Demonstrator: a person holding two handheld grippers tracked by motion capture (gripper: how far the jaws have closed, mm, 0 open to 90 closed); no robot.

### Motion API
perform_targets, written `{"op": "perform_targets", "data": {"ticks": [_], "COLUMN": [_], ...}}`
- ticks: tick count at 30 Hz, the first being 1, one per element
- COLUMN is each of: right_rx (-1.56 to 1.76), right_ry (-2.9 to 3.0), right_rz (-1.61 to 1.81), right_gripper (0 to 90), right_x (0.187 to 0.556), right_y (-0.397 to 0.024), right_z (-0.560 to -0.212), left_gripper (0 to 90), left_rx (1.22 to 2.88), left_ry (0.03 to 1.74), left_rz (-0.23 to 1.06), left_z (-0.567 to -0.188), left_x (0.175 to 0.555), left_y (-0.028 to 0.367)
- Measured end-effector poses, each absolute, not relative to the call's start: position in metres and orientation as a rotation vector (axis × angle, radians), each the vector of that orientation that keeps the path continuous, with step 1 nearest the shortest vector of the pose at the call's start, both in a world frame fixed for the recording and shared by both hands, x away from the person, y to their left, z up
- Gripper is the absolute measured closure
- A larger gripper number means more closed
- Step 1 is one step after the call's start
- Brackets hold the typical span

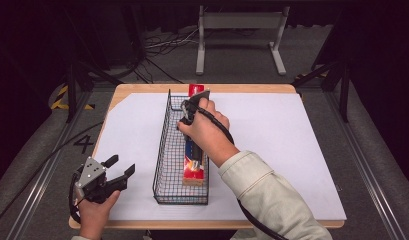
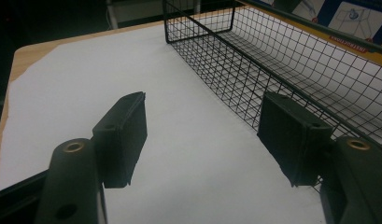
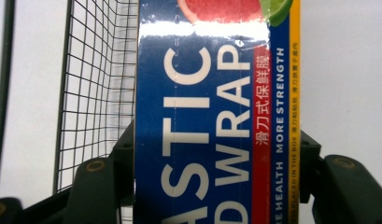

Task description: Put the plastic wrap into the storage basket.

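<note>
Jaws of the right hand-held gripper (image 3: pixel 216 168) pinched the plastic wrap box (image 3: pixel 212 116) across its narrow width, one black pad flat against each long side, with the right hand (image 1: pixel 204 132) wrapped around the tool's body. The box lay inside the wire basket (image 1: pixel 164 150), its long axis running along the basket's length from the near end toward the far end. A red end of the box poked past the far rim of the basket, and the other red and tan end sat close to the basket's near wall. In the right gripper view the white lettering ran lengthwise up the blue face, with a red strip and a yellow edge beside it. The first letters of the wording were cut off at the bottom of that view, and the fruit picture was cut off at the top. From above, the hand and gripper hid the box's middle.

To the near left of the basket, the left hand-held gripper (image 1: pixel 123 167) hung spread over the white-covered surface (image 1: pixel 292 145) with nothing between its pads, one pad just beside the basket's mesh wall.
</note>
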State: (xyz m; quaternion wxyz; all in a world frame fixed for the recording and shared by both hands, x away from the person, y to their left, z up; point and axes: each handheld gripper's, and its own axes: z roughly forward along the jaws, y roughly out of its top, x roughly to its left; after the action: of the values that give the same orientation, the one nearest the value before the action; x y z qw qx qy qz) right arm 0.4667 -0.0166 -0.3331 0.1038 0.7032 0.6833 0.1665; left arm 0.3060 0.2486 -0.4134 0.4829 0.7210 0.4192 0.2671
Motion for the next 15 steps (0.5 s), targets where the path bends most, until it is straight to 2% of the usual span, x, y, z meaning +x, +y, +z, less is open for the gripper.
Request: {"op": "perform_targets", "data": {"ticks": [15], "right_rx": [2.039], "right_ry": [2.023], "right_rz": [0.436], "right_gripper": [40.1], "right_x": [0.464], "right_y": [-0.008], "right_z": [-0.358], "left_gripper": [33.0], "left_rx": [1.758], "left_ry": [1.022], "left_rz": [0.652], "left_z": [-0.414], "left_x": [0.306], "left_y": [0.248]}}
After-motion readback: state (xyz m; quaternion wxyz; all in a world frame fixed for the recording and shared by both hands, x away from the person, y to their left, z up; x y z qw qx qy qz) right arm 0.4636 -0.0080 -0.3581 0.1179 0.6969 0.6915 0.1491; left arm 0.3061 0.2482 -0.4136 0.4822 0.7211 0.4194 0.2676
